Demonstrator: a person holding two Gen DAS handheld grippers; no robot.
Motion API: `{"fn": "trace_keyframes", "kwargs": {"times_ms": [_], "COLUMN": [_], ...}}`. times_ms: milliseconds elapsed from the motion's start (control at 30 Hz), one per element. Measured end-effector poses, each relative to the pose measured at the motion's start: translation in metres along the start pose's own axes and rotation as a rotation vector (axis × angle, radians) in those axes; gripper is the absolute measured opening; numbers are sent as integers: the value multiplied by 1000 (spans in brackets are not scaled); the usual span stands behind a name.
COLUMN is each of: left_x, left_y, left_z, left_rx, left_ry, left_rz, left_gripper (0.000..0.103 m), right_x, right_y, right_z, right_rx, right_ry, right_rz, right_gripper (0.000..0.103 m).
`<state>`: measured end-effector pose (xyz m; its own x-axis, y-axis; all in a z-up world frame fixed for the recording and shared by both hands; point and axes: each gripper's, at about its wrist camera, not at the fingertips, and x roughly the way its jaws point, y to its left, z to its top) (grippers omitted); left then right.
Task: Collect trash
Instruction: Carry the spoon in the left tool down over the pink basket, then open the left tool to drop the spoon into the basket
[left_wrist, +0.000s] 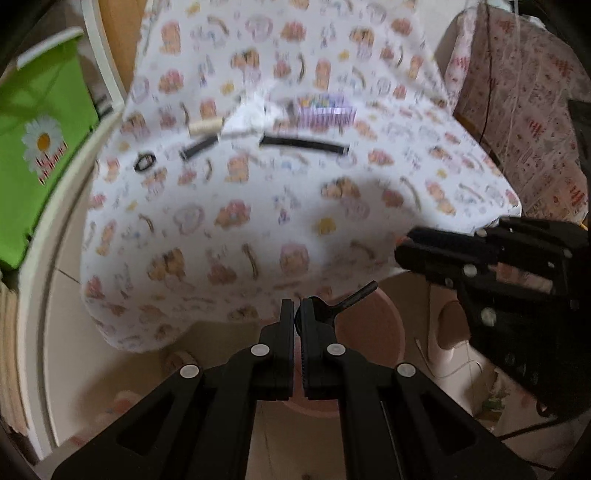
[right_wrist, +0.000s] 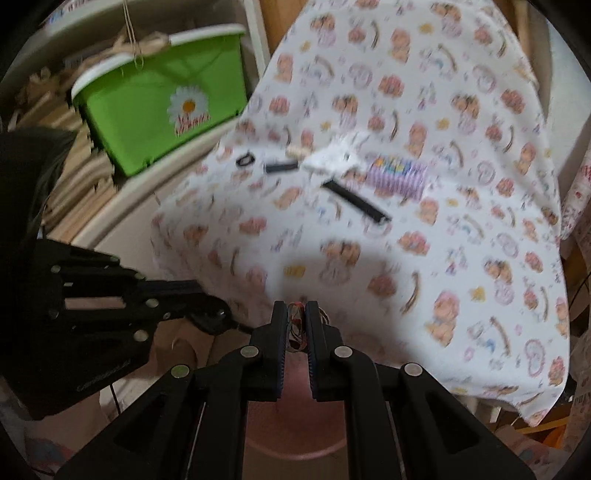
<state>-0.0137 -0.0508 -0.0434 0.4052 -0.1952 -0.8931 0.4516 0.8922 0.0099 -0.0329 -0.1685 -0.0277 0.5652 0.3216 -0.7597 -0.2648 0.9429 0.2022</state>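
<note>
Trash (left_wrist: 303, 144) far beyond tongs | left tongs (left_wrist: 297, 314) clamp black clip (left_wrist: 343, 301) | right tongs (right_wrist: 296, 314) clamp wrapper (right_wrist: 295, 325)

No lettering can be read with certainty. The green plastic bin with a white rim (right_wrist: 159, 110) bears a daisy sticker with red marks under it, too blurred to read. The black casing of the left gripper (right_wrist: 218, 317) carries a faint embossed line, also illegible.
</note>
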Motion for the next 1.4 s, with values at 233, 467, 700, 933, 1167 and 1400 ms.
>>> {"fn": "trace_keyframes", "kwargs": {"times_ms": [233,467,700,933,1167,1400], "left_x": [42,101,135,162,168,153], "left_y": [3,1,4,16,24,34], "left_z": [-10,-27,-40,-57,-62,-55], "left_rx": [-24,-67,-131,-260,-305,-314], "left_ry": [124,264,335,467,502,454], "left_rz": [30,37,19,-33,-26,28], "left_gripper": [3,3,3,4,24,44], "right_x": [28,76,106,134,149,149], "right_y": [-8,-21,-12,-10,-14,-15], "right_z": [-18,-45,-68,-87,-98,-99], "right_rx": [58,144,99,84,79,87], "right_ry": [114,251,307,369,409,403], "right_rz": [34,17,-18,-48,-73,-93], "right_gripper": [11,11,11,11,19,60]}}
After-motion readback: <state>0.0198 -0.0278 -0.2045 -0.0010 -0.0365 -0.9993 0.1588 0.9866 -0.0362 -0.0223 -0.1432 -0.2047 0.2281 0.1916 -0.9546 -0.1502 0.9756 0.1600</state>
